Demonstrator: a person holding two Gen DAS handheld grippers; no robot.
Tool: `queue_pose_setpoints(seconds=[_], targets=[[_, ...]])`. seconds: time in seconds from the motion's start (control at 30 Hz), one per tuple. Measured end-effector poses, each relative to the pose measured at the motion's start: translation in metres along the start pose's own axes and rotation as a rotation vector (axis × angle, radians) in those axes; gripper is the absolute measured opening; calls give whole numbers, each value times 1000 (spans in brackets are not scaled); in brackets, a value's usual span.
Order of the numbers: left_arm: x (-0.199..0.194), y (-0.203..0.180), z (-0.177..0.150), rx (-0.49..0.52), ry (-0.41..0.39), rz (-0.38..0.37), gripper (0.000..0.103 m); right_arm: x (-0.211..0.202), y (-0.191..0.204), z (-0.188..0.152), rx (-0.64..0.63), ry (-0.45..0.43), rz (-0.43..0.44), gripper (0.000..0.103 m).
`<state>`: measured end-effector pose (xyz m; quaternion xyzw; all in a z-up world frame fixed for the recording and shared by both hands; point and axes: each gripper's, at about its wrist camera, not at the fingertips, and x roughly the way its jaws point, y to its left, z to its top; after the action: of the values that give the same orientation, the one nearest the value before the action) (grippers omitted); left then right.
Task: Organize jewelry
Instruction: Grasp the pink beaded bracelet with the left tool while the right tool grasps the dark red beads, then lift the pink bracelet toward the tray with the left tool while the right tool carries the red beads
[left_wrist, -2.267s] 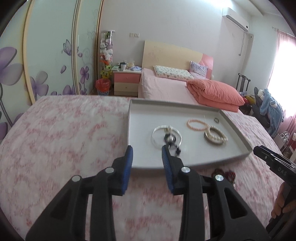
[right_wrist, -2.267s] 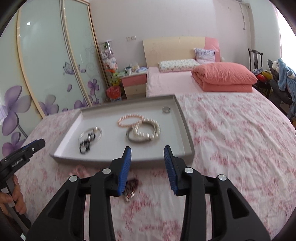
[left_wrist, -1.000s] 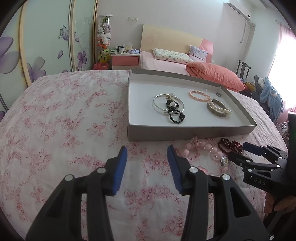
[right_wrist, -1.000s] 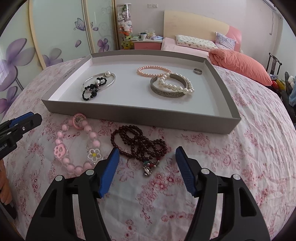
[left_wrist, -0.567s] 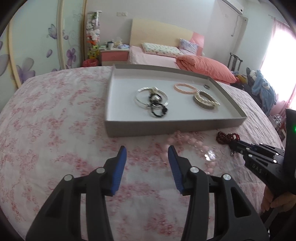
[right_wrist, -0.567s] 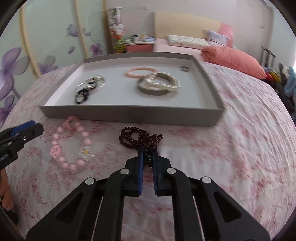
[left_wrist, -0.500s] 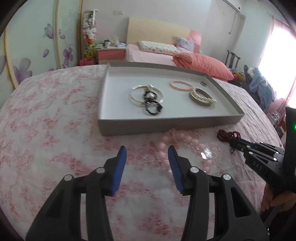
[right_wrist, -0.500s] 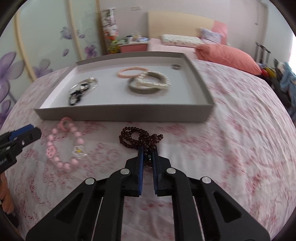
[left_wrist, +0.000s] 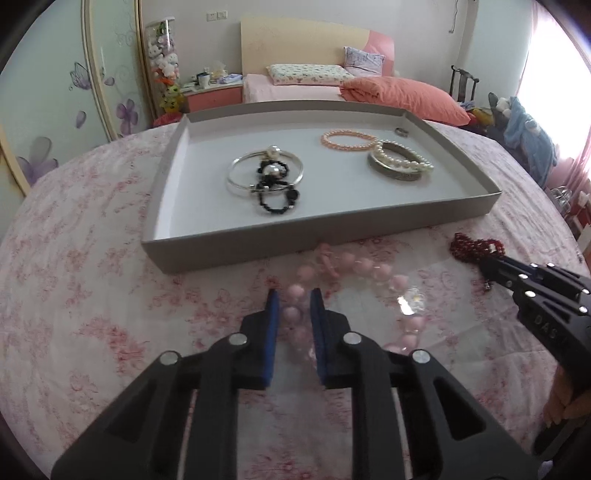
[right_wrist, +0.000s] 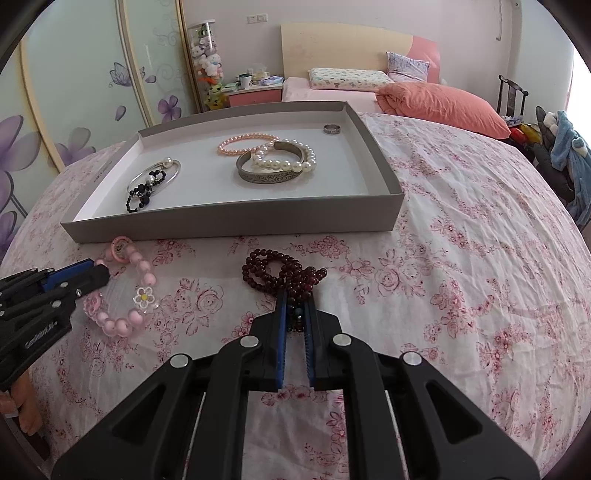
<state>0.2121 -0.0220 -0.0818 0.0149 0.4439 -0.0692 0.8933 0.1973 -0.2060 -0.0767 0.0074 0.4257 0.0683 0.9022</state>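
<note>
A grey tray (left_wrist: 332, 232) (right_wrist: 236, 223) lies on the floral bedspread. It holds a silver bangle with black beads (left_wrist: 266, 173) (right_wrist: 153, 181), a pink pearl bracelet (left_wrist: 349, 139) (right_wrist: 245, 143), a metal cuff with white pearls (left_wrist: 399, 164) (right_wrist: 275, 162) and a ring (left_wrist: 402, 131) (right_wrist: 331, 129). In front of the tray lie a pink bead bracelet (left_wrist: 354, 273) (right_wrist: 125, 291) and a dark red bead necklace (right_wrist: 280, 275) (left_wrist: 474, 247). My left gripper (left_wrist: 293, 297) (right_wrist: 88, 271) has its jaws closed around the pink bracelet's beads. My right gripper (right_wrist: 295, 295) (left_wrist: 491, 264) is shut on the dark red necklace.
Beyond the tray are a second bed with a folded orange quilt (right_wrist: 439, 101), a pink nightstand (right_wrist: 255, 94) and sliding wardrobe doors with purple flowers (right_wrist: 74, 92). A chair with clothes (right_wrist: 554, 147) stands at the right.
My left gripper moved forward onto the pink bead bracelet and its jaws narrowed around the beads. My right gripper stays shut on the dark red necklace.
</note>
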Motion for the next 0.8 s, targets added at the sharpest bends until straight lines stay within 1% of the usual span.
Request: queue_pose_setpoints(seconds=[0.17,0.27,0.4,0.57,0.8], targets=[[-6,15,-7,-7,-9,43,17,0,2,0,-16,1,14,10],[-9,22,-10,-8,-13,56,17,0,3,0,-18,2,17,10],[-9,22,-12,2,-19,62,20,0,3,0,-15,2,19,10],[-9,25,-12,-8,-19,47,20,1,4,0,-11,2,26,10],[-10,24,-12,-9,-18,46,20,1,3,0,-8,3,30,10]])
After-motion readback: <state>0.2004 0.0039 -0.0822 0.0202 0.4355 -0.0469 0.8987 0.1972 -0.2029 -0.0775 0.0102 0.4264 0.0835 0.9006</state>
